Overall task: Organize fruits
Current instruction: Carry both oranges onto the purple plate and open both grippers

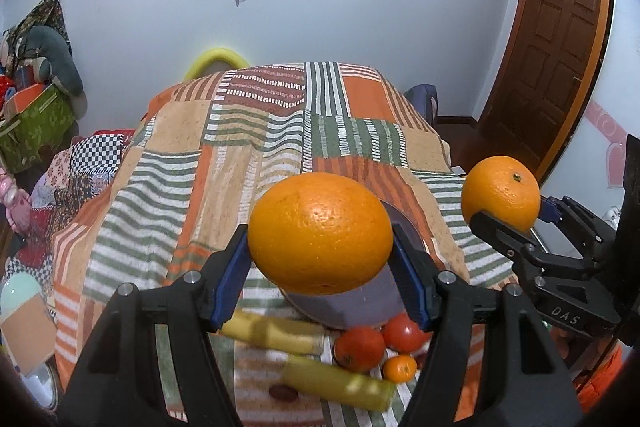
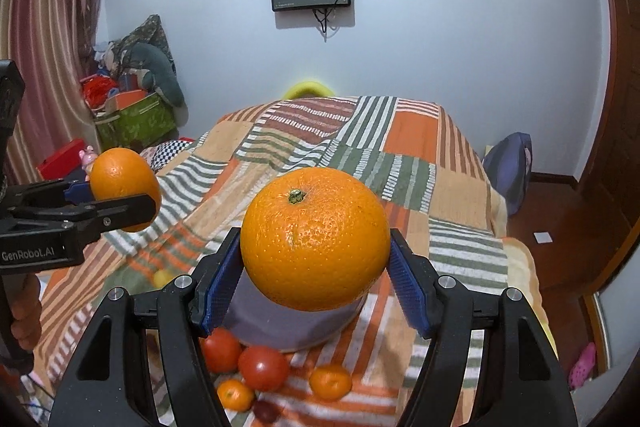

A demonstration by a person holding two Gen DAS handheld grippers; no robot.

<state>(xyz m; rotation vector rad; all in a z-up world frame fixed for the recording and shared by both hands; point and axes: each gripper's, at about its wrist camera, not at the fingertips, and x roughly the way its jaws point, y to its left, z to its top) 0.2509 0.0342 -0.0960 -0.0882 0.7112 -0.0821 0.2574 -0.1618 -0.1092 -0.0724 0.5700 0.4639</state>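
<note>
Task status, judged from the present layout: sorting is at an early-to-middle stage; two fruits are in hand and none is visibly deposited. The left gripper (image 1: 320,259) has its jaws clamped on a large orange (image 1: 320,233), held in the air above the patchwork bedspread (image 1: 240,155); the right gripper (image 2: 316,267) has its jaws clamped on a second orange (image 2: 315,238), stem end up, also clear of the surface. Each tool appears in the other's view, well apart, at roughly matching height. The only receptacle in view is a grey-purple bowl (image 2: 280,327), standing on the bedspread directly below and behind the held oranges; its interior is hidden by the fruit and by the viewing angle, so its contents cannot be told. Remaining items lie loose on the cloth just beside the bowl: two tomatoes (image 2: 262,367), two small mandarins (image 2: 330,381), a dark reddish fruit (image 2: 266,411) near the frame edge, and two yellow-green elongated pieces (image 1: 338,381), blurred, of uncertain kind; a small yellow fruit (image 2: 162,277) lies apart to the left of the bowl. Outstanding work, as a judgement: place both oranges, then collect the loose items; the destination of each kind is not indicated.
</note>
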